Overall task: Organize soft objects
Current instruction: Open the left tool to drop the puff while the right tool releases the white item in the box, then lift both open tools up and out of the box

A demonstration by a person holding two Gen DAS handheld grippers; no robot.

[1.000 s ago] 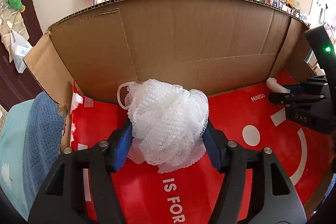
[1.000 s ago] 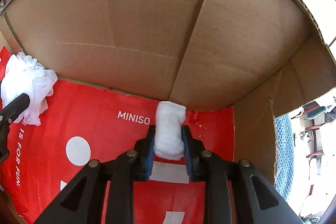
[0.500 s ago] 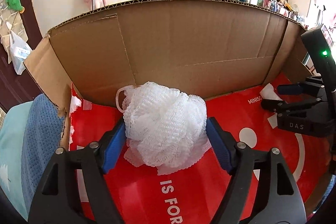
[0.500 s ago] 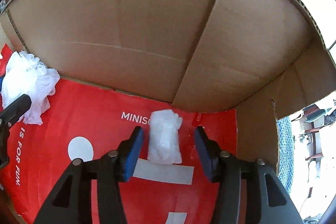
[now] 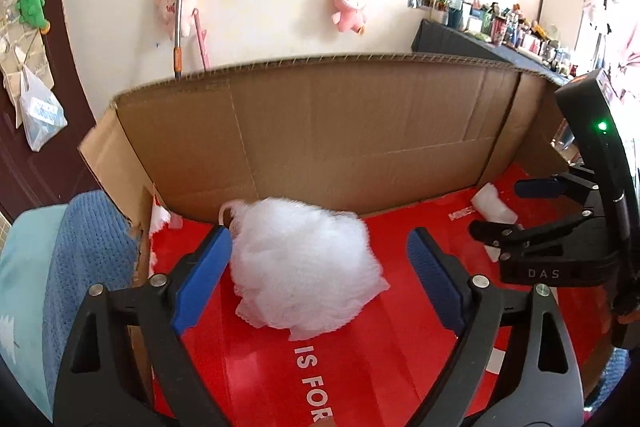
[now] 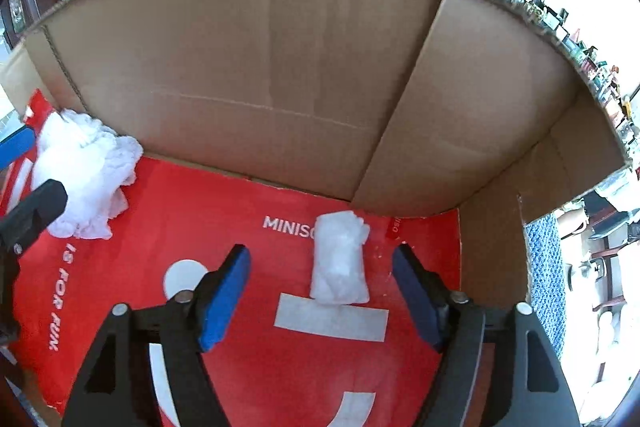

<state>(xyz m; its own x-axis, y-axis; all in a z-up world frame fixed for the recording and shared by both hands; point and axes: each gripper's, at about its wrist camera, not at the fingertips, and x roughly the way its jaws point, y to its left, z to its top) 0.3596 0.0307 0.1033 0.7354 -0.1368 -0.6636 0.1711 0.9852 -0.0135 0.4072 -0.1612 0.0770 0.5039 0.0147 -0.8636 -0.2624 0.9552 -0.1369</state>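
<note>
Left wrist view: the left gripper (image 5: 318,265) is spreading its jaws, its blue pads clear of the fluffy white mesh bath sponge (image 5: 302,263) lying between them on the red printed liner (image 5: 360,367) of the brown cardboard box (image 5: 340,131). The right gripper (image 6: 320,293), jaws likewise widening, straddles the small white folded cloth (image 6: 340,261), untouched, nearer the box's back wall.

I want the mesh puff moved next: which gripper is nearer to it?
Left. The left gripper straddles the mesh puff, jaws opening. The right gripper straddles the small white bundle further along.
</note>
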